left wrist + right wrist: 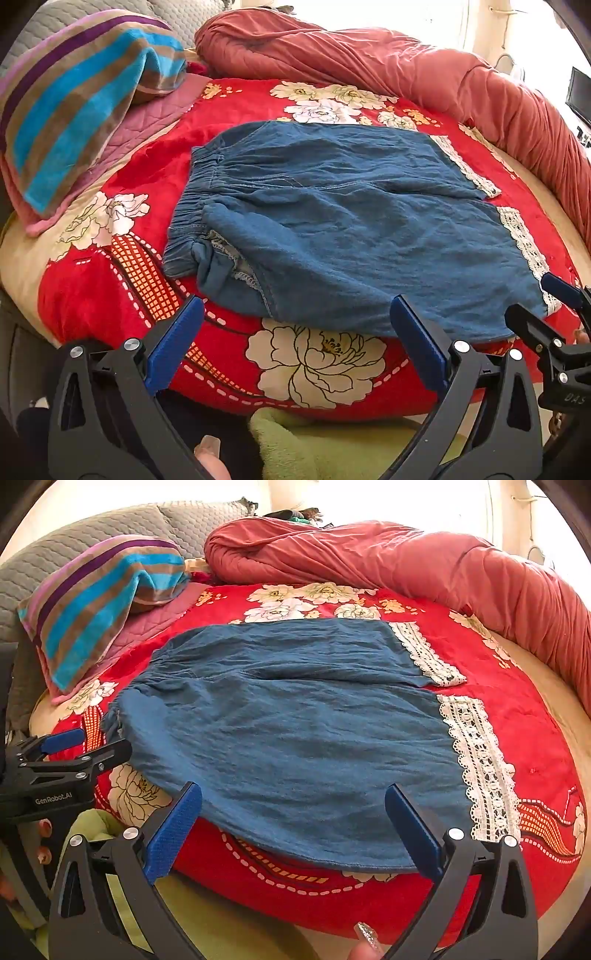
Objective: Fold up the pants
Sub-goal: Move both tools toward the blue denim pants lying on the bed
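Blue denim pants (pixel 343 221) with white lace cuffs (pixel 524 243) lie spread flat on the red flowered bedspread (pixel 110 295), waistband to the left, legs to the right. They also show in the right wrist view (pixel 295 731), lace cuffs (pixel 480 760) at the right. My left gripper (pixel 295 332) is open and empty, just short of the pants' near edge. My right gripper (pixel 293 819) is open and empty over the near edge of the lower leg. Each gripper shows in the other's view: the right one (pixel 554 306), the left one (pixel 74 746).
A striped towel (pixel 103 602) lies on a pink quilted pillow at the back left. A rolled pink-red duvet (pixel 406 561) runs along the back and right. A grey quilted headboard (pixel 92 528) is behind. Green fuzzy cloth (pixel 314 443) lies below the bed edge.
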Action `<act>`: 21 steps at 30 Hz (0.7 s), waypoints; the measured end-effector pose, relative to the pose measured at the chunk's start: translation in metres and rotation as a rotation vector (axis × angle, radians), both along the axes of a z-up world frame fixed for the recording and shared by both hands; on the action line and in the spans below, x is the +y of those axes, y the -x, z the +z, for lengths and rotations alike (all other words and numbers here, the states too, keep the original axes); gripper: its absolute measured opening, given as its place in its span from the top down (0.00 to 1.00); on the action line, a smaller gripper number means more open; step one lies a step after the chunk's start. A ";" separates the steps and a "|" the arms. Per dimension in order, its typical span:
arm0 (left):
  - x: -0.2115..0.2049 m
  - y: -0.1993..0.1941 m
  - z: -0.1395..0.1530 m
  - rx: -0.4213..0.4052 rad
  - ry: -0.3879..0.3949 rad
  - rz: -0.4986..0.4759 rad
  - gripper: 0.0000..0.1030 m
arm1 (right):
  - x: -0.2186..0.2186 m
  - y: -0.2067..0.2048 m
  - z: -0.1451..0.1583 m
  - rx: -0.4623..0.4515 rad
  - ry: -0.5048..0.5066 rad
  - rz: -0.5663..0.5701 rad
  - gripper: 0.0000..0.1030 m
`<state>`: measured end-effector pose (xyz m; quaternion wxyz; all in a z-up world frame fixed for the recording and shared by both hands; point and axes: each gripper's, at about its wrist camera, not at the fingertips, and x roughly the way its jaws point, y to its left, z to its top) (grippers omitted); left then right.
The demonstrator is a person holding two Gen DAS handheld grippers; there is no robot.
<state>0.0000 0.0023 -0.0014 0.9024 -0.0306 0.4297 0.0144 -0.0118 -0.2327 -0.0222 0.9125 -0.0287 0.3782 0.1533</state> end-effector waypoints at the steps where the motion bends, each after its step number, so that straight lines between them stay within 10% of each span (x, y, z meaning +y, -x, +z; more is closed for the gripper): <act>1: 0.000 0.000 0.002 0.001 0.000 0.002 0.08 | 0.000 0.000 0.000 0.000 0.000 0.000 0.04; 21: 0.007 0.002 0.002 0.001 0.003 0.005 0.08 | -0.004 -0.001 -0.004 0.008 -0.004 -0.007 0.04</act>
